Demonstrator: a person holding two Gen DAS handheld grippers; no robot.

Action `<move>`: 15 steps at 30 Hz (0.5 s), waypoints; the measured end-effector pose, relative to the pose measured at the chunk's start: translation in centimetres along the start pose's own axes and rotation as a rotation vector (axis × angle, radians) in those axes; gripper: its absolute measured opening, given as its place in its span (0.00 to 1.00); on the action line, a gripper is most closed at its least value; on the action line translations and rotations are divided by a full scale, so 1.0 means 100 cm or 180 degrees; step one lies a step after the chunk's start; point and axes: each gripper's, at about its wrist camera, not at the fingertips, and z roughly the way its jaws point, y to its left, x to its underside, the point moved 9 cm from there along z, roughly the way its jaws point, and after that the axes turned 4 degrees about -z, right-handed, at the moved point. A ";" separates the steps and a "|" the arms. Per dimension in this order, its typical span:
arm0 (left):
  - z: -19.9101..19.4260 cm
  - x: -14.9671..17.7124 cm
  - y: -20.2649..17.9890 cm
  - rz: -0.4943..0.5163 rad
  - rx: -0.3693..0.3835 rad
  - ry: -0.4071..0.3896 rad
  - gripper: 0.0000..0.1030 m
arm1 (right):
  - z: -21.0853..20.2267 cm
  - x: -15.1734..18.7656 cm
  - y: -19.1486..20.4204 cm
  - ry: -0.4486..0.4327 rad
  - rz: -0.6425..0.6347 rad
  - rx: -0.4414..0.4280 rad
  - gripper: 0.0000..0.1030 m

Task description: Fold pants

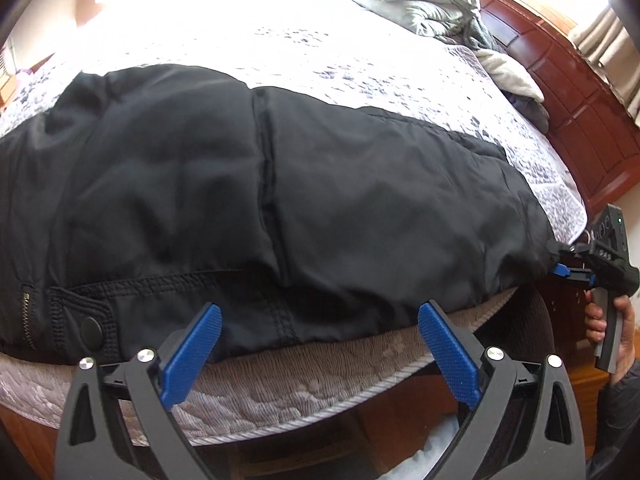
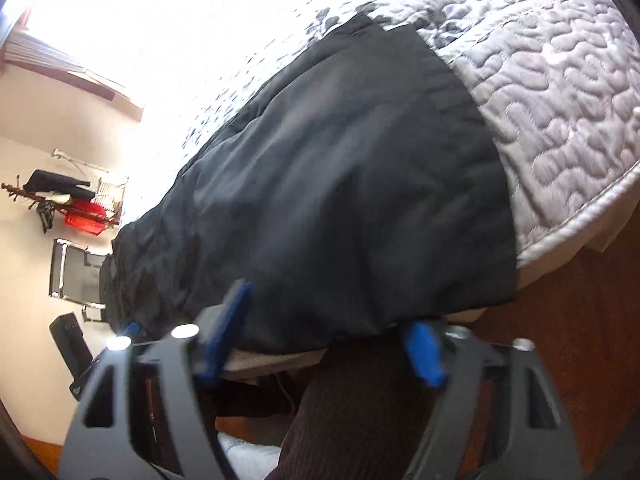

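Black pants [image 1: 248, 184] lie spread along the near edge of a bed, with the waistband, snap button and zipper at the lower left. My left gripper [image 1: 320, 348] is open, its blue pads just short of the pants' near edge, holding nothing. The right gripper shows in the left wrist view [image 1: 560, 270] at the far right, at the pants' leg end; a hand holds its handle. In the right wrist view the pants [image 2: 340, 184] run away to the upper left, and my right gripper [image 2: 324, 340] is open with the hem edge between its pads.
The bed has a grey quilted cover [image 1: 400, 72] [image 2: 560, 100]. A heap of grey clothes [image 1: 436, 4] lies at its far side by a red-brown wooden headboard [image 1: 580, 92]. Wooden floor [image 2: 580, 320] lies below the bed edge. A chair [image 2: 76, 272] and coat rack [image 2: 60, 200] stand by the wall.
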 end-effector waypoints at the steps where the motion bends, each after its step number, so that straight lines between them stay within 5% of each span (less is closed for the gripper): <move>1: 0.002 -0.001 0.002 -0.0047 -0.0005 -0.0015 0.97 | 0.002 -0.004 -0.002 -0.0005 0.0021 -0.0015 0.42; 3: 0.006 -0.004 0.005 -0.0136 -0.0021 -0.0049 0.97 | 0.004 -0.012 -0.002 -0.0051 0.0070 -0.0126 0.20; 5: 0.008 -0.006 0.008 -0.0175 -0.0078 -0.0112 0.97 | 0.005 -0.021 0.004 -0.0097 -0.0020 -0.0157 0.15; 9: 0.013 -0.013 0.014 -0.0232 -0.0195 -0.0229 0.97 | 0.003 -0.046 0.028 -0.0214 -0.0420 -0.0044 0.08; 12: 0.019 -0.022 0.016 -0.0304 -0.0255 -0.0340 0.97 | -0.009 -0.071 0.050 -0.0480 -0.0560 -0.0220 0.08; 15: 0.024 -0.035 0.015 -0.0267 -0.0401 -0.0465 0.97 | -0.003 -0.081 0.042 -0.0352 -0.0448 -0.0157 0.15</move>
